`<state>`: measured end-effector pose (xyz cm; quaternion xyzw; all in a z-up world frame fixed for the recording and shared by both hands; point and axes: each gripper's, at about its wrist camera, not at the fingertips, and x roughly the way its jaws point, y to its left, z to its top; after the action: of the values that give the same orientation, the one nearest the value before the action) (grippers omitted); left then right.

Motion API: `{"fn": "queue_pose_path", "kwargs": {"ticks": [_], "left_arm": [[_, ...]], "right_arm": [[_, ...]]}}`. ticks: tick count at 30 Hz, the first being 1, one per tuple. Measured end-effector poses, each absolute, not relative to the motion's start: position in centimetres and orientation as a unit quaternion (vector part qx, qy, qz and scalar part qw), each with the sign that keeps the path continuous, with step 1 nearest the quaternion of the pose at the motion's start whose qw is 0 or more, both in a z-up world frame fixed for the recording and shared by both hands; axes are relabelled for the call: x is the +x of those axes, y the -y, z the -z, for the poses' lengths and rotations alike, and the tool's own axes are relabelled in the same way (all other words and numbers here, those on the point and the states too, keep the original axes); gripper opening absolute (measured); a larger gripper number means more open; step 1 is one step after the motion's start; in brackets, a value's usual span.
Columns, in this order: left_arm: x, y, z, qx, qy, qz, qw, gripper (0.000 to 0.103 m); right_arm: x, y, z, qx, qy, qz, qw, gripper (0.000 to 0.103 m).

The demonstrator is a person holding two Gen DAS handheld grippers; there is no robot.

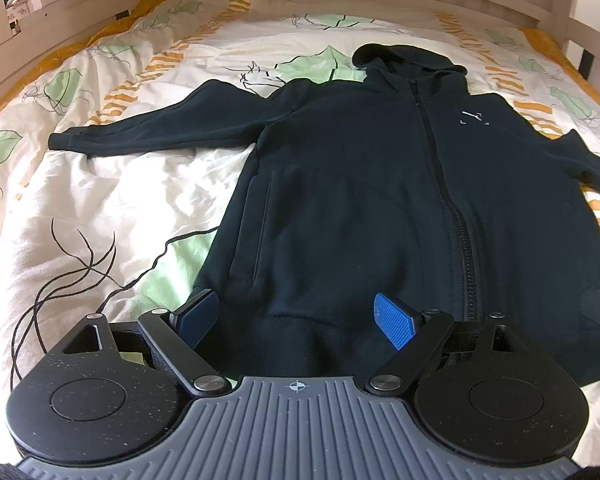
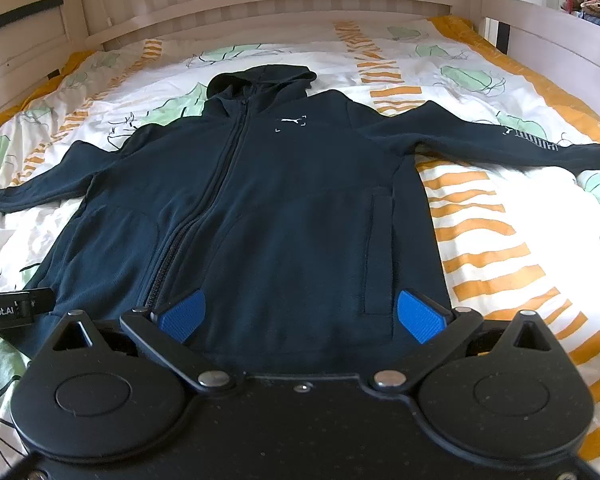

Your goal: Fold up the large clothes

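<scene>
On patterned duvet (image 2: 500, 220), fleecy hoodie (image 2: 284, 208)

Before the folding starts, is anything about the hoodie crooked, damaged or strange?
Nothing stands out. The dark hoodie lies flat, front up, on the patterned duvet, zipped closed, with both sleeves spread to the sides and the hood at the far end. The left gripper and right gripper hover near its hem with jaws open.
</scene>
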<state>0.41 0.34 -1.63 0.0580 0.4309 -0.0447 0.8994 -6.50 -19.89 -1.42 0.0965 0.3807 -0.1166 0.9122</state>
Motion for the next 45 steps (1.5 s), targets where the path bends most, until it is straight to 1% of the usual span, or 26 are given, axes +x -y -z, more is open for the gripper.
{"fn": "queue_pose_path", "kwargs": {"ticks": [11, 19, 29, 36, 41, 45], "left_arm": [[0.9, 0.4, 2.1, 0.077, -0.439, 0.049, 0.894, 0.085], [1.0, 2.7, 2.4, 0.103, -0.442, 0.069, 0.888, 0.085], [1.9, 5.4, 3.0, 0.103, -0.457, 0.09, 0.879, 0.085], [3.6, 7.9, 2.8, 0.106, -0.442, 0.117, 0.883, 0.085], [5.7, 9.9, 2.1, 0.091, -0.42, 0.15, 0.89, 0.085], [7.5, 11.1, 1.7, 0.045, -0.417, 0.197, 0.886, 0.085]], "right_arm": [[-5.7, 20.0, 2.1, 0.099, -0.384, 0.115, 0.911, 0.102], [-5.6, 21.2, 2.2, 0.127, -0.373, 0.114, 0.912, 0.102], [-5.7, 23.2, 3.0, 0.174, -0.371, 0.094, 0.907, 0.102], [-5.5, 25.4, 3.1, 0.211, -0.361, 0.083, 0.904, 0.102], [-5.2, 28.2, 2.4, 0.242, -0.35, 0.077, 0.902, 0.102], [-4.6, 30.5, 1.8, 0.253, -0.343, 0.085, 0.901, 0.102]]}}
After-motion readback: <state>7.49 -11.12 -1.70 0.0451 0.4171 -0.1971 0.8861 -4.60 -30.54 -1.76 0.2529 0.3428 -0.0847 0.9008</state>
